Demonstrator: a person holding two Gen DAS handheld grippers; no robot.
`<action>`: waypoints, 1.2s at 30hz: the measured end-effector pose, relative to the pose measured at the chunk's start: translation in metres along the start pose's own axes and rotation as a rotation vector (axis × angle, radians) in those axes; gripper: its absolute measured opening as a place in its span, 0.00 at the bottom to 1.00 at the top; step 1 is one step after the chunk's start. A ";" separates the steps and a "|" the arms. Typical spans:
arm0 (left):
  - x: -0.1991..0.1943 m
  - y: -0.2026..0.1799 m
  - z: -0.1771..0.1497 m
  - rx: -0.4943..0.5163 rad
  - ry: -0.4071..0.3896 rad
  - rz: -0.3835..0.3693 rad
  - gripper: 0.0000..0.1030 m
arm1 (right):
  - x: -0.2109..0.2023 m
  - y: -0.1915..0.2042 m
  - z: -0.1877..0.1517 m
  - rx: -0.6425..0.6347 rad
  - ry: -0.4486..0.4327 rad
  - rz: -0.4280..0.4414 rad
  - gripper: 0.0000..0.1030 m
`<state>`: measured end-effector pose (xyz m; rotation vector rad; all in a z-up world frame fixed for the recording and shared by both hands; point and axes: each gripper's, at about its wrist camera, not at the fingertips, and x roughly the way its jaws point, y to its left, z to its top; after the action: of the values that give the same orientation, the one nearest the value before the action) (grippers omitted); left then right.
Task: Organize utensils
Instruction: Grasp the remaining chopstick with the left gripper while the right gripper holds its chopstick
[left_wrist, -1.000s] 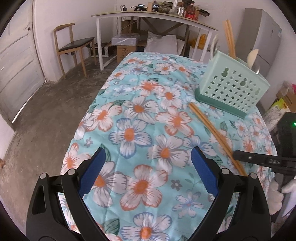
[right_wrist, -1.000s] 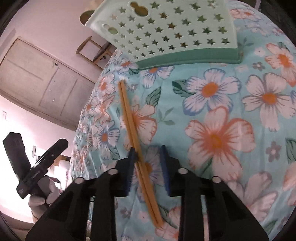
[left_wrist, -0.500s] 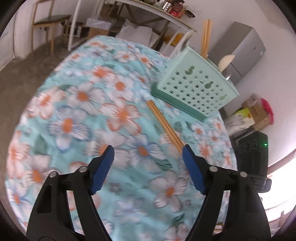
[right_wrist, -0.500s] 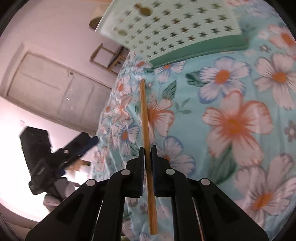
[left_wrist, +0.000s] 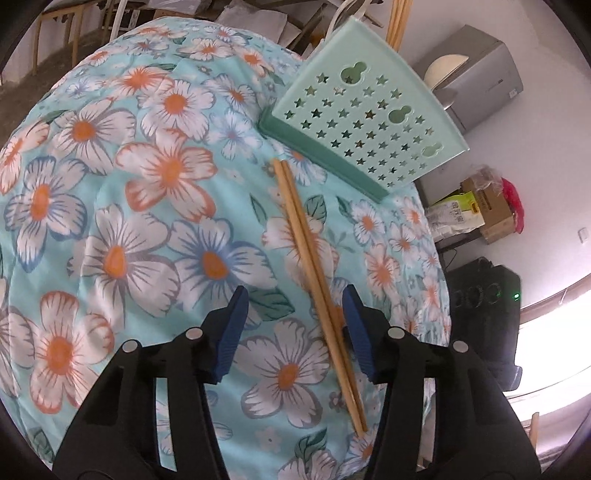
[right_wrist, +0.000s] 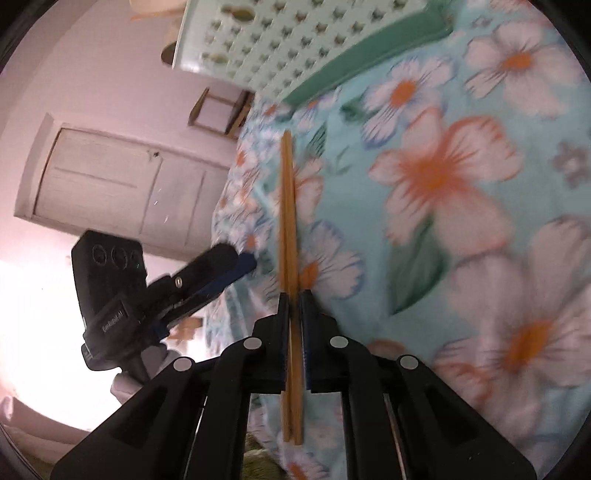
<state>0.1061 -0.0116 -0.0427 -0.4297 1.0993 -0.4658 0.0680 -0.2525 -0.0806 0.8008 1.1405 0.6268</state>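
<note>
A pair of wooden chopsticks lies lengthwise on the floral tablecloth, just short of the mint-green star-punched utensil holder. My left gripper hovers over the pair with its jaws closing. The sticks run between the blue pads, close to the right one, and neither pad touches them. In the right wrist view my right gripper is shut on the chopsticks near their near end. The left gripper shows at the left of that view. The holder contains more chopsticks and a pale spoon.
The table's right edge drops off beside the chopsticks. Past it stand a grey cabinet and cardboard boxes. The right gripper's black body sits at the right. A chair and a door lie beyond the table.
My left gripper swung right and tipped down over the chopsticks, its jaws narrowing. My right gripper shut on the chopsticks, which now line up with its fingers.
</note>
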 end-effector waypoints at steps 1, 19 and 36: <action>0.001 0.000 0.001 0.002 0.004 0.004 0.48 | -0.001 0.000 0.002 0.000 -0.011 -0.011 0.06; 0.029 -0.012 0.009 0.064 0.006 0.072 0.23 | 0.003 0.003 0.000 0.001 0.005 -0.040 0.06; -0.015 0.036 -0.007 -0.023 -0.041 0.094 0.00 | 0.019 0.031 0.008 -0.108 0.019 -0.133 0.24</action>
<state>0.0996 0.0256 -0.0537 -0.4039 1.0812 -0.3611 0.0803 -0.2221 -0.0641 0.6227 1.1570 0.5808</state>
